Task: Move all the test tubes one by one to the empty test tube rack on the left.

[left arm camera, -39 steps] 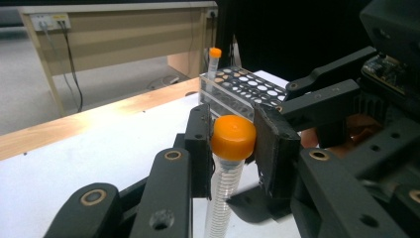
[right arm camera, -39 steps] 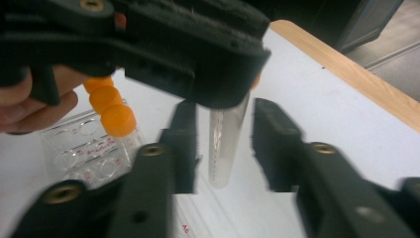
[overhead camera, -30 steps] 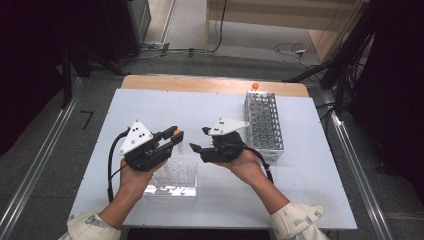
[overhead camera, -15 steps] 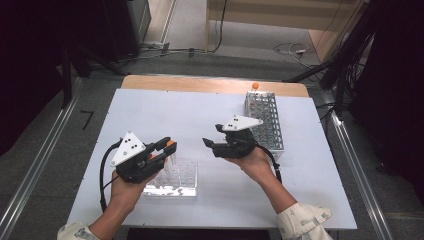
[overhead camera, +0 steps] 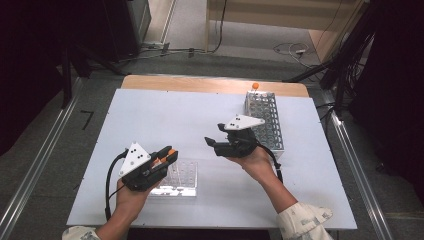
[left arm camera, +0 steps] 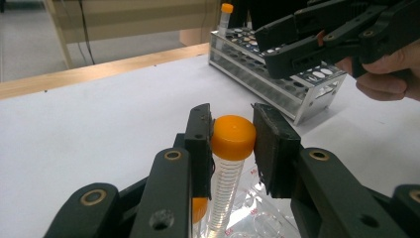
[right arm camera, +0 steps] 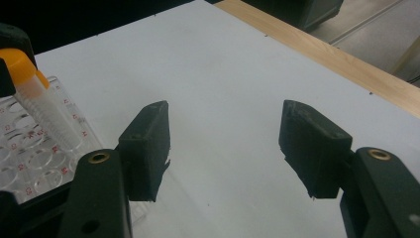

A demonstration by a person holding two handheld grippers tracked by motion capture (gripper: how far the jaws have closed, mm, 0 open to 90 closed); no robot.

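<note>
Orange-capped tube [left arm camera: 232, 144]: our left gripper [left arm camera: 232, 141] pinches its cap, above the clear rack [overhead camera: 179, 178].
Right gripper [right arm camera: 225, 144]: we hold it spread, empty, over the white table [overhead camera: 165, 120].
Metal rack [overhead camera: 265, 120]: far right.

Floor cables [overhead camera: 295, 50] (beyond table [overhead camera: 165, 115]) — tangled

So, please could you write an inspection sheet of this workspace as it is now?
Surface: white table top, wooden strip at far edge.
Job's things: clear tube rack; metal tube rack holding one orange-capped tube.
Clutter: nothing seen.
Grippers: left hand-held gripper shut on orange-capped centrifuge tube; right hand-held gripper open, empty.
Cables: black cable trails from left one.
Surroundings: floor cables, metal rails.
</note>
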